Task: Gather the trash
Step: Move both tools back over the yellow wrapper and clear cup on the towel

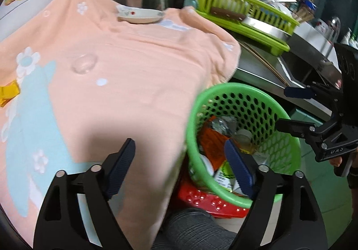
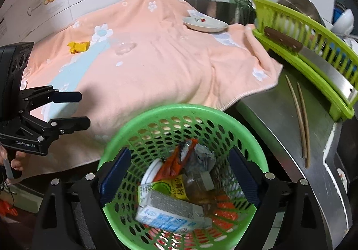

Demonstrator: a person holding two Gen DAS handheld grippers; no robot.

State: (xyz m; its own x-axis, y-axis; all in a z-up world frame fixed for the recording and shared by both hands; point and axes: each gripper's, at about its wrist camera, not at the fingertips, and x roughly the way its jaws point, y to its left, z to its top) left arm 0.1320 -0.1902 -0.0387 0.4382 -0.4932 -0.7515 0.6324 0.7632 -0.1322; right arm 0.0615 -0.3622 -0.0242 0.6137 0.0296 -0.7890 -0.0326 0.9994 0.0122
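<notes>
A green perforated basket (image 2: 246,131) (image 1: 279,142) stands below the counter edge and holds trash: a milk carton (image 2: 170,212), an orange wrapper (image 2: 176,160), foil and a jar. On the pink towel (image 2: 156,66) (image 1: 111,71) lie a yellow wrapper (image 2: 78,47) (image 1: 7,93) and a clear plastic piece (image 2: 123,47) (image 1: 84,63). My left gripper (image 1: 181,165) (image 2: 81,108) is open and empty over the towel's front edge. My right gripper (image 2: 179,183) (image 1: 284,109) is open and empty above the basket.
A small white dish (image 2: 204,24) (image 1: 141,16) sits at the towel's back. A green dish rack (image 2: 313,53) with a cleaver (image 2: 313,57) stands right. Two chopsticks (image 2: 301,120) lie on the steel counter (image 2: 268,115). A red basket (image 1: 208,200) sits under the green one.
</notes>
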